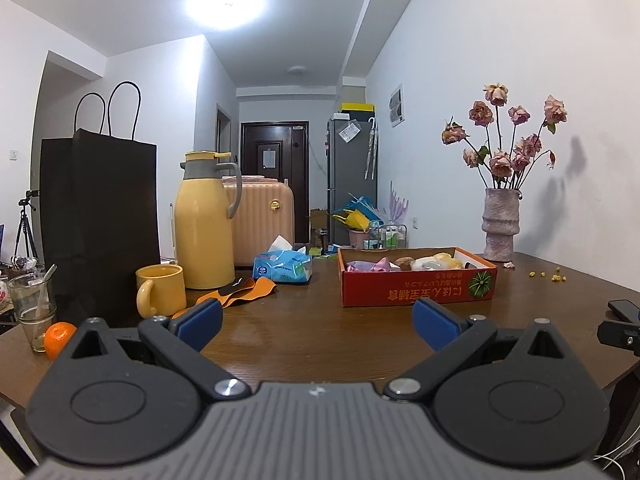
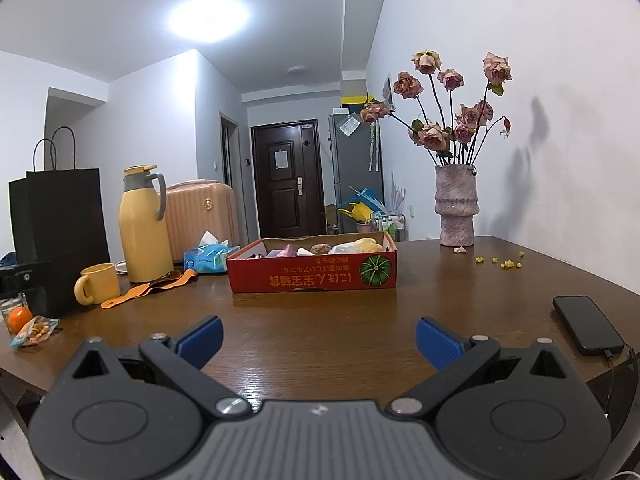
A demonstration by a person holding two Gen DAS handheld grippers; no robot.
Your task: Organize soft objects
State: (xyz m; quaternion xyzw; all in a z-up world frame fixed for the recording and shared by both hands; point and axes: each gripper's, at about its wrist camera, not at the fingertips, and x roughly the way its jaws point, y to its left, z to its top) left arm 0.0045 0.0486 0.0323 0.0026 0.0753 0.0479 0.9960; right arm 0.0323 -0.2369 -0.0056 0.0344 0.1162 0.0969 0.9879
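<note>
A shallow red cardboard box (image 1: pixel 416 285) (image 2: pixel 312 276) sits on the brown wooden table (image 1: pixel 312 320) (image 2: pixel 320 320), holding several soft objects (image 1: pixel 400 264) (image 2: pixel 344 247) in pink, brown, white and yellow. My left gripper (image 1: pixel 318 326) hovers open over the near table edge, well short of the box, with nothing between its blue pads. My right gripper (image 2: pixel 319 340) is open too, empty, facing the box's front wall from the near side. An orange strap (image 1: pixel 244 294) (image 2: pixel 150 288) lies flat on the table left of the box.
To the left stand a yellow mug (image 1: pixel 160 290) (image 2: pixel 98 283), a yellow thermos (image 1: pixel 204 220) (image 2: pixel 144 224), a black paper bag (image 1: pixel 100 220) (image 2: pixel 60 224), a blue tissue pack (image 1: pixel 284 266) (image 2: pixel 208 258), a glass (image 1: pixel 34 308), a tangerine (image 1: pixel 58 338) (image 2: pixel 19 318). A vase of roses (image 1: pixel 500 224) (image 2: pixel 456 208) stands at the back right, a phone (image 2: pixel 588 324) at the right edge.
</note>
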